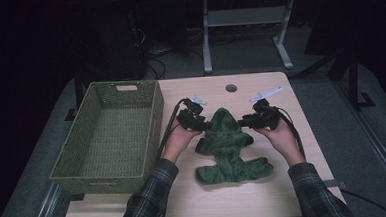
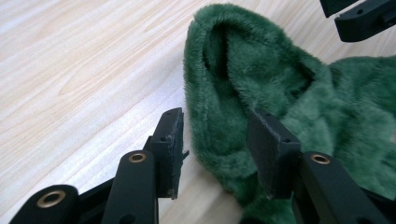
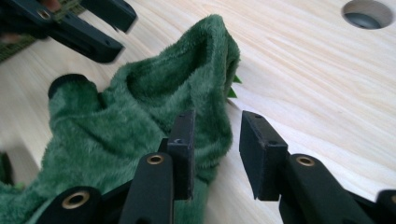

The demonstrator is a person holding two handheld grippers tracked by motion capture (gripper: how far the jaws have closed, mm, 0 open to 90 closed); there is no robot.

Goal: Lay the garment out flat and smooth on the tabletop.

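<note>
A dark green fleece garment [image 1: 231,151] with a hood lies flat on the wooden table [image 1: 280,189], hood pointing away from me. My left gripper [image 1: 207,124] sits at the hood's left side. In the left gripper view its jaws [image 2: 217,126] stand apart with the hood's edge [image 2: 205,121] loosely between them, pads not pressing. My right gripper [image 1: 243,122] sits at the hood's right side. Its jaws [image 3: 217,123] are also apart, with the fleece [image 3: 154,107] against the left pad and bare table in the gap.
A green woven basket [image 1: 154,120] with nothing in it stands at the table's left, close to my left hand. A round cable hole [image 1: 231,88] lies beyond the hood. Behind the table are a desk frame and cables on the floor.
</note>
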